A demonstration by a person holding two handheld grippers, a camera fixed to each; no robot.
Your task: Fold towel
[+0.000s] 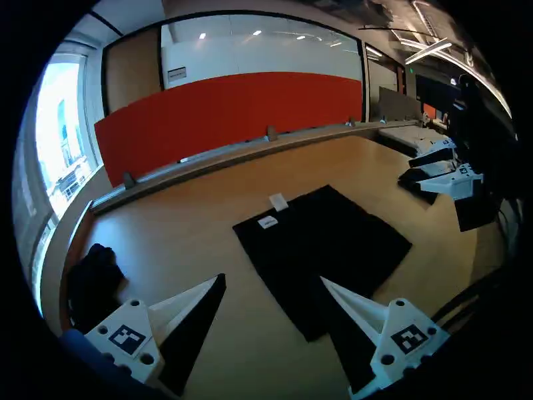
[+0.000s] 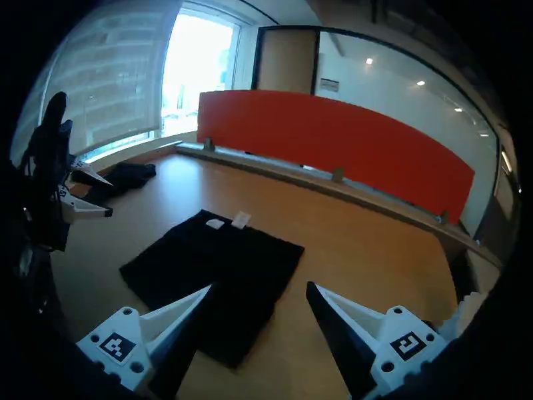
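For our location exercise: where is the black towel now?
The black towel lies on the wooden table, central in the left gripper view, between the left gripper and the orange partition.

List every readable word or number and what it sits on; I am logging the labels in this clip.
No text can be read.
Two white tags on the black towel: too small to read.
The wall sign: blurred, unreadable.
Squares on the left tool and right tool: black-and-white patterns, no words.

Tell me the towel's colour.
The towel is black, clearest in the left gripper view.
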